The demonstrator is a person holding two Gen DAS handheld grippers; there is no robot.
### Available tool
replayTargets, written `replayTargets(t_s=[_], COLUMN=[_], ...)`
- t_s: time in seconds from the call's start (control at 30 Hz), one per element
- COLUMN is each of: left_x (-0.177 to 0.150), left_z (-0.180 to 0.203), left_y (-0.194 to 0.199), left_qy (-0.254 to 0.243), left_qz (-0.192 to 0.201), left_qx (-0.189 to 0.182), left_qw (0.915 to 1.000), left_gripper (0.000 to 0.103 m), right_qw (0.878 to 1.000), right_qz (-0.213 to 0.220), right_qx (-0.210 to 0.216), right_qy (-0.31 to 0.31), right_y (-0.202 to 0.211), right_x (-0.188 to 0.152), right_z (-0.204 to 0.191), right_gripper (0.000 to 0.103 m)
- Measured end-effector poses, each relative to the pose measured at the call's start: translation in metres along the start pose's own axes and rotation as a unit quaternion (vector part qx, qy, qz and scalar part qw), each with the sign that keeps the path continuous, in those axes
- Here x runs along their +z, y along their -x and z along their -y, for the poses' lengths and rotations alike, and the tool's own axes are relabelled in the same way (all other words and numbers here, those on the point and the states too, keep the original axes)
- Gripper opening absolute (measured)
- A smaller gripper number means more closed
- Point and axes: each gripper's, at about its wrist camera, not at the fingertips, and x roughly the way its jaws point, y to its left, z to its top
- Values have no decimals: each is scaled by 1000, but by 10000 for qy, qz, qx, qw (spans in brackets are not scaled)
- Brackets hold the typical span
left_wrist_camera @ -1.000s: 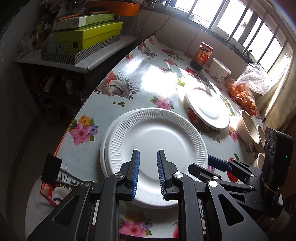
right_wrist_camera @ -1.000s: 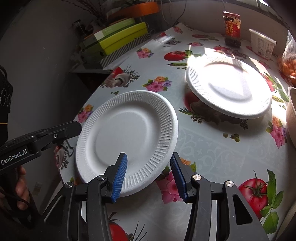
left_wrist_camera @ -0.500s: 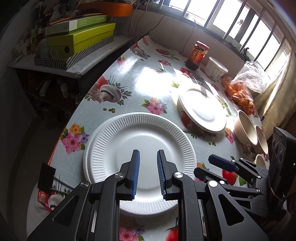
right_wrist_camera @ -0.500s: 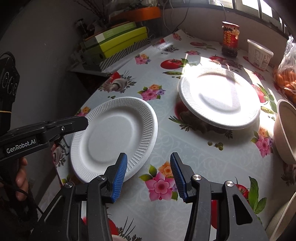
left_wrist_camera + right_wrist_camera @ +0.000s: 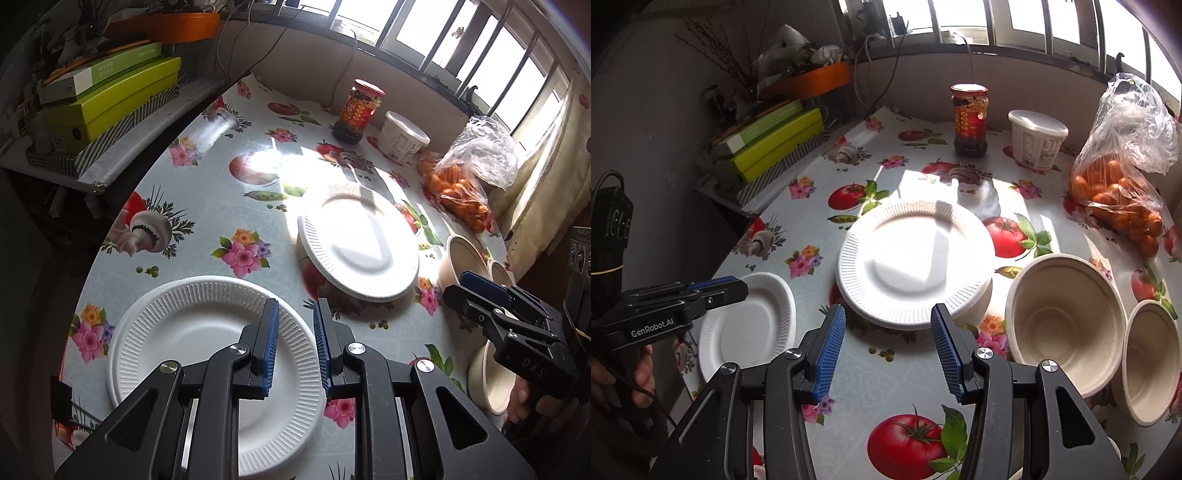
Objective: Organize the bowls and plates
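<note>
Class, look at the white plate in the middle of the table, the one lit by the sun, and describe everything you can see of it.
The white plate is round, with a ribbed rim and a smooth, shallow centre; it looks like foam or moulded paper. It is empty and clean. It sits raised and slightly tilted on something beneath it, whose pale edge shows under its right side, so it does not lie flat on the flowered tablecloth. Sunlight and a sharp shadow fall across it. Neither gripper touches it; a beige bowl stands close on its right.
</note>
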Motion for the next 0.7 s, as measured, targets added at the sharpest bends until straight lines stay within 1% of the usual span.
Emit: replayTargets(t_s=[0.17, 0.23, 0.37, 0.5, 0.57, 0.7], left_x=[18, 22, 31, 40, 44, 51], left_z=[9, 13, 18, 19, 19, 17], left_y=[-14, -21, -35, -53, -59, -71], left_qy=[41, 55, 62, 143, 131, 158], left_qz=[-55, -71, -152, -295, -306, -372], left_qx=[-62, -52, -57, -40, 32, 92], left_qw=[10000, 9999, 9998, 9995, 9994, 9991], left_gripper=[20, 20, 20, 20, 20, 20], right_qw=[9997, 9997, 9995, 9990, 9987, 9979], right_qz=[63, 61, -88, -333, -423, -609], right_qx=[-211, -219, -311, -290, -235, -214], right_qy=[42, 28, 37, -115, -181, -101], right_y=[1, -2, -18, -40, -51, -72], right_x=[27, 37, 53, 64, 67, 72], right_z=[29, 41, 62, 80, 85, 88], right_gripper=[48, 48, 48, 48, 48, 45])
